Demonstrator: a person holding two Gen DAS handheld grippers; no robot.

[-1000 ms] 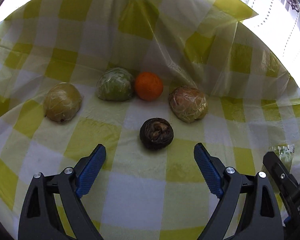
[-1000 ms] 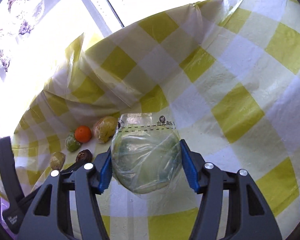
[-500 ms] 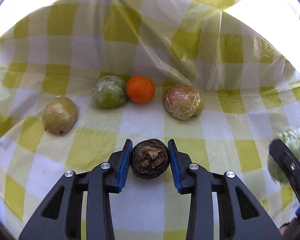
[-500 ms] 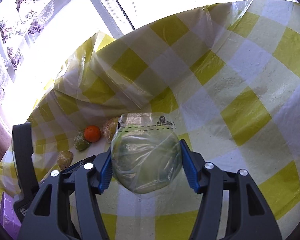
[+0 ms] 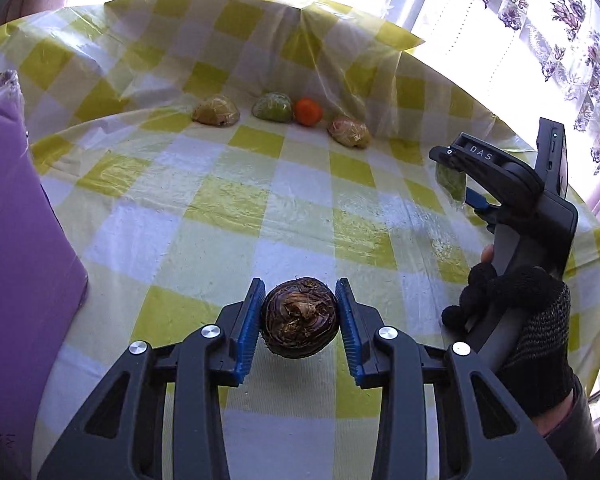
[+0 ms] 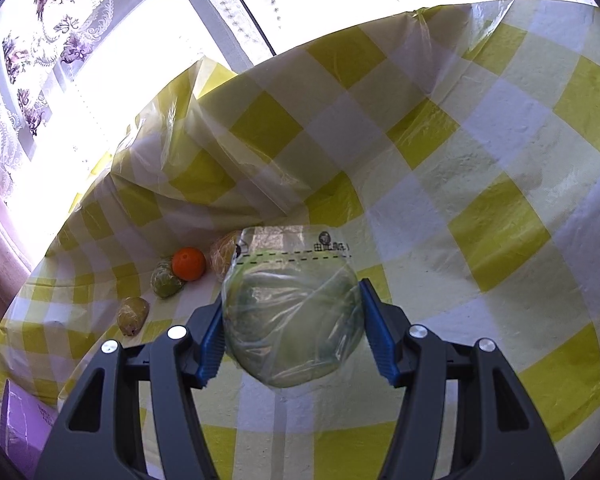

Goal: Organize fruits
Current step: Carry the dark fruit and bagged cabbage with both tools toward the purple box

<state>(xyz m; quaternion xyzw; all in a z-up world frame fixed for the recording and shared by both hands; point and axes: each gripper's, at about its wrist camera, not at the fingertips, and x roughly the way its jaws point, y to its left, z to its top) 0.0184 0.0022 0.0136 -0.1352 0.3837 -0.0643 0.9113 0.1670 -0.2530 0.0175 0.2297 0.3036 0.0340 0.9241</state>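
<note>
Two fruits are held at once: the dark brown wrinkled fruit [image 5: 299,317] is clamped between the blue pads of the left gripper [image 5: 299,322] above the checked tablecloth [image 5: 228,200], and a green fruit in a plastic bag [image 6: 292,320] is gripped by the right gripper [image 6: 292,326]. The carrying step appears to be in hand, and a spot beside the row of wrapped fruits and the orange [image 5: 307,111] at the cloth's far edge is probably called for next. Both grippers are pointed downward, the right one grasped by a black-gloved hand [image 5: 528,320].
</note>
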